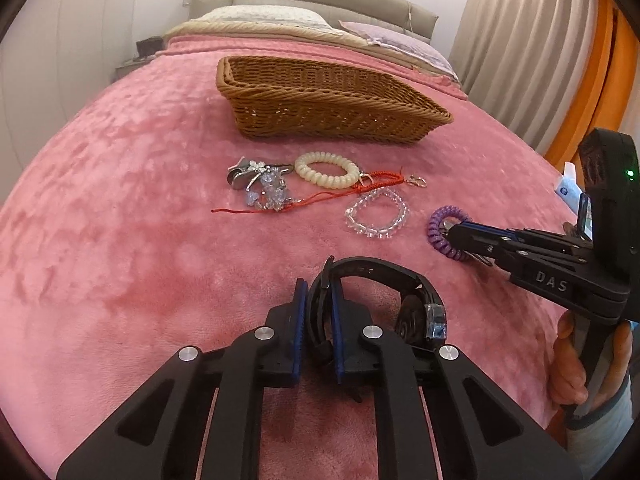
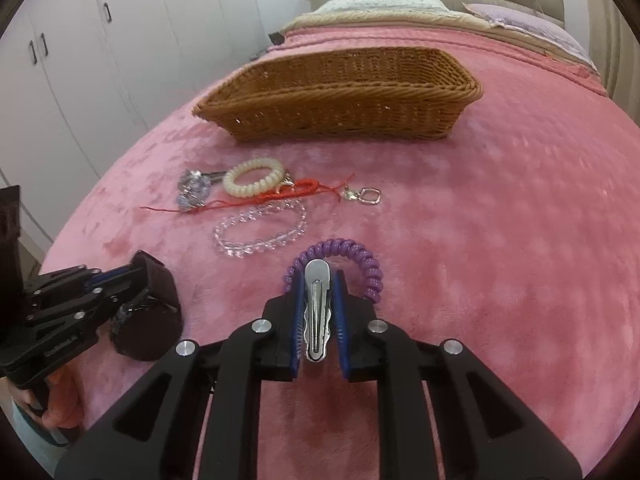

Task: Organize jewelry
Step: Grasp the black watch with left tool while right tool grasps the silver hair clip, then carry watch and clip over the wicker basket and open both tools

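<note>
My left gripper (image 1: 319, 300) is shut on the strap of a black watch (image 1: 408, 300), low over the pink blanket; it also shows in the right wrist view (image 2: 148, 308). My right gripper (image 2: 317, 288) is shut on a silver hair clip (image 2: 317, 312) that lies inside a purple coil bracelet (image 2: 360, 260); the bracelet also shows in the left wrist view (image 1: 440, 228). Beyond lie a clear bead bracelet (image 1: 378, 216), a cream coil bracelet (image 1: 326, 170), a red cord (image 1: 320, 196) and a silver crystal cluster (image 1: 260, 186). A wicker basket (image 1: 320, 120) stands behind them.
A gold clasp (image 2: 366, 195) lies right of the red cord. The pink blanket (image 1: 120, 240) covers the bed, with pillows (image 1: 264, 16) and a headboard at the far end. White wardrobes (image 2: 120, 40) stand to the left, curtains (image 1: 540, 60) to the right.
</note>
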